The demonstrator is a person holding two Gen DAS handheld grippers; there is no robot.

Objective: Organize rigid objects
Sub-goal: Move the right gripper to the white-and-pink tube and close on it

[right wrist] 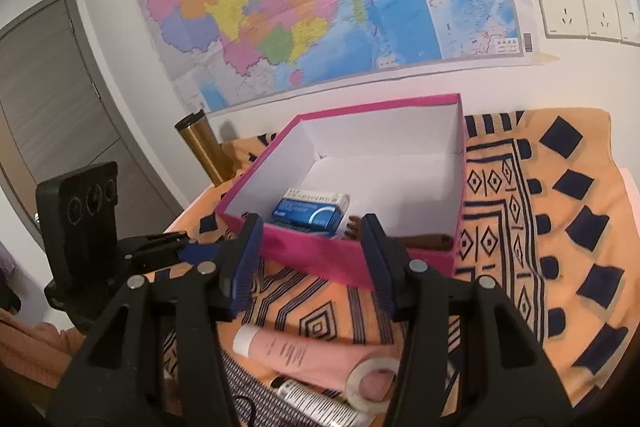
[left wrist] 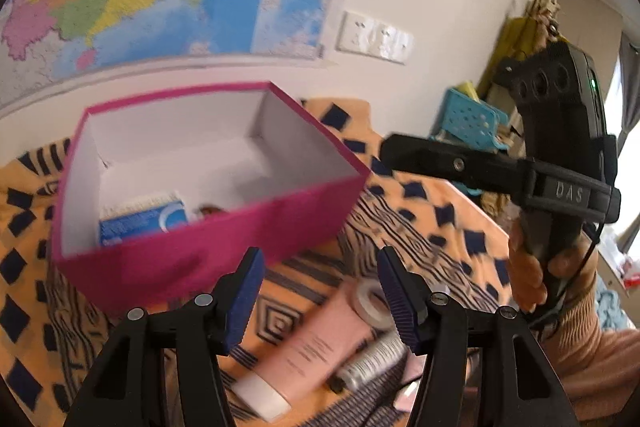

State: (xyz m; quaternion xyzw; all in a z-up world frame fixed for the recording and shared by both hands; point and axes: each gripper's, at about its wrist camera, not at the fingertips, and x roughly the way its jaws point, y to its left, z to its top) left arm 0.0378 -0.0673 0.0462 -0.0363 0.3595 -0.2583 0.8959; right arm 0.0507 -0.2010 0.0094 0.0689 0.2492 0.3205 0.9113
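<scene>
An open pink box [left wrist: 208, 239] [right wrist: 336, 263] with a white inside stands on an orange patterned cloth [left wrist: 424, 227] [right wrist: 568, 267]. A blue carton [left wrist: 144, 223] [right wrist: 308, 213] lies in it, and beside that a brown comb [right wrist: 424, 241]. In front of the box lie a pink tube [left wrist: 308, 343] [right wrist: 304, 351], a roll of clear tape [left wrist: 372, 303] [right wrist: 372, 379] and a thin silver tube [left wrist: 372, 359] [right wrist: 316, 403]. My left gripper [left wrist: 320, 259] hovers open above these, nothing between its pads. My right gripper [right wrist: 312, 227] is open and empty too, pointing at the box's near wall.
A hand [left wrist: 532, 275] carries the right tool at the right of the left wrist view. A gold flask [right wrist: 204, 151] stands behind the box on the left. A blue basket [left wrist: 472, 123] sits past the table's right end. A wall map hangs behind.
</scene>
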